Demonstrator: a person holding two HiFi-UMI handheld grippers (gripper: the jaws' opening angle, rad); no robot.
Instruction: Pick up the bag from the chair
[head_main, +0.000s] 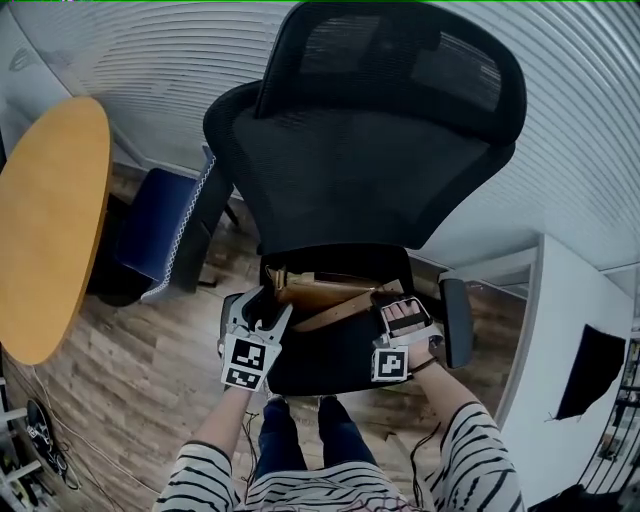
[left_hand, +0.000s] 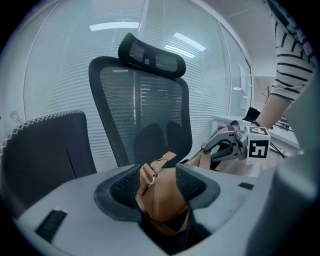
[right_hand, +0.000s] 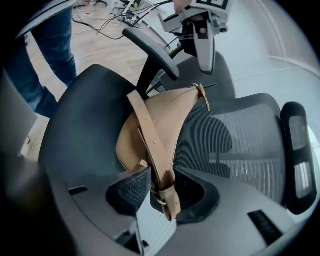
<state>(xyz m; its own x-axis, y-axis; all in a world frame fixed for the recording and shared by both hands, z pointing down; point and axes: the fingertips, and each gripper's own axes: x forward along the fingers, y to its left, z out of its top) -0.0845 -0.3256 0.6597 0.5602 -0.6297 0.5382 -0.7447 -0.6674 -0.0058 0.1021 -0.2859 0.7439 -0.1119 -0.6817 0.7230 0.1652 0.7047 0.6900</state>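
A tan leather bag (head_main: 318, 294) with a long strap lies on the seat of a black mesh office chair (head_main: 370, 160). My left gripper (head_main: 268, 306) is at the bag's left end. In the left gripper view the bag (left_hand: 167, 202) fills the gap between the jaws of the left gripper (left_hand: 157, 182). My right gripper (head_main: 400, 306) holds the right end. In the right gripper view the buckled strap (right_hand: 159, 150) runs between the jaws of the right gripper (right_hand: 162, 189), which are shut on it. Most of the bag (right_hand: 170, 112) rests on the seat.
A round wooden table (head_main: 50, 220) stands at the left, with a blue chair (head_main: 150, 235) beside it. The office chair's armrest (head_main: 456, 320) is just right of my right gripper. Cables (head_main: 40, 430) lie on the wooden floor. White blinds fill the background.
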